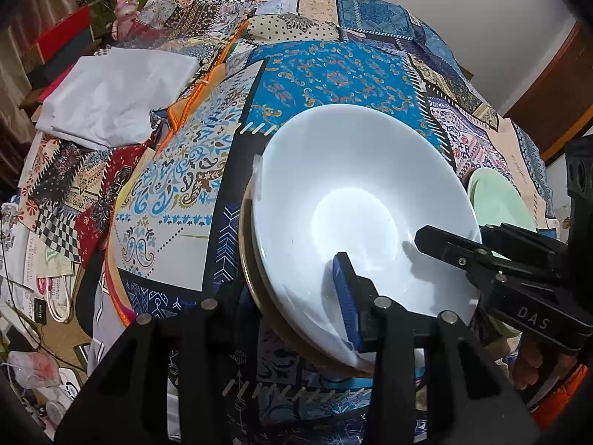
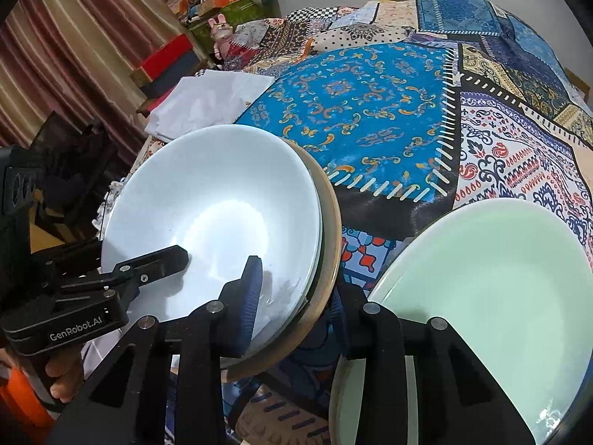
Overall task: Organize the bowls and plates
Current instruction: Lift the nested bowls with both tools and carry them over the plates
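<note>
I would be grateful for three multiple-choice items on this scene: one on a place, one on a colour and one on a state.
1. In the right wrist view, the pale green plate lies:
A. on top of the white plate
B. to the right of the white plate
C. under the folded cloth

2. The finger pads are:
A. red
B. yellow
C. blue

3. The white plate is:
A. resting right side up on a tan plate
B. upside down
C. broken in pieces

Answers:
1. B, the pale green plate sits apart, right of the white plate.
2. C, the ribbed finger pads are blue.
3. A, the tan plate shows as a rim beneath it.
</note>
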Demonstrator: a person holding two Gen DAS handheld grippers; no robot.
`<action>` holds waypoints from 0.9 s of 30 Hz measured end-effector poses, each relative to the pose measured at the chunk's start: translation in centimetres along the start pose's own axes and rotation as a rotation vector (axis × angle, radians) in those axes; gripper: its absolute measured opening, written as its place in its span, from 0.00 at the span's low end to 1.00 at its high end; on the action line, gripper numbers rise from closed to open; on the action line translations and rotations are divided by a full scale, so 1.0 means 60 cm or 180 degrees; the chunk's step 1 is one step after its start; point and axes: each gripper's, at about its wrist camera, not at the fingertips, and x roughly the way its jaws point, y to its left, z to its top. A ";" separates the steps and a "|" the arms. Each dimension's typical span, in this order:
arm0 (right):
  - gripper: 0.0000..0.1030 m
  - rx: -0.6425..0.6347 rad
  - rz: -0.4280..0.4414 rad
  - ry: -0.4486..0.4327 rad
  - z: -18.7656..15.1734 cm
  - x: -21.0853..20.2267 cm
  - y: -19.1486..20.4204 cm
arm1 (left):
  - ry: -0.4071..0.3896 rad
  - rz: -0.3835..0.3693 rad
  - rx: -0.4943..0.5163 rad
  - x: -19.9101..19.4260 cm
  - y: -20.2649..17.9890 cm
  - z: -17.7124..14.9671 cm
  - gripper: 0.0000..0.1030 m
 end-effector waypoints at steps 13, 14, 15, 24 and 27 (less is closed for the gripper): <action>0.30 0.0129 -0.0052 -0.0348 0.003 -0.077 -0.014 | -0.0203 -0.0048 0.0146 -0.049 -0.053 0.026 0.40; 0.30 0.0136 -0.0058 -0.0376 0.004 -0.084 -0.015 | -0.0220 -0.0057 0.0157 -0.053 -0.058 0.029 0.40; 0.30 0.0143 -0.0069 -0.0403 0.004 -0.090 -0.015 | -0.0238 -0.0064 0.0169 -0.057 -0.064 0.032 0.40; 0.30 0.0203 -0.0162 -0.0623 -0.001 -0.151 -0.036 | -0.0353 -0.0121 0.0345 -0.087 -0.116 0.044 0.40; 0.30 0.0221 -0.0206 -0.0677 -0.006 -0.168 -0.043 | -0.0369 -0.0151 0.0399 -0.094 -0.136 0.046 0.40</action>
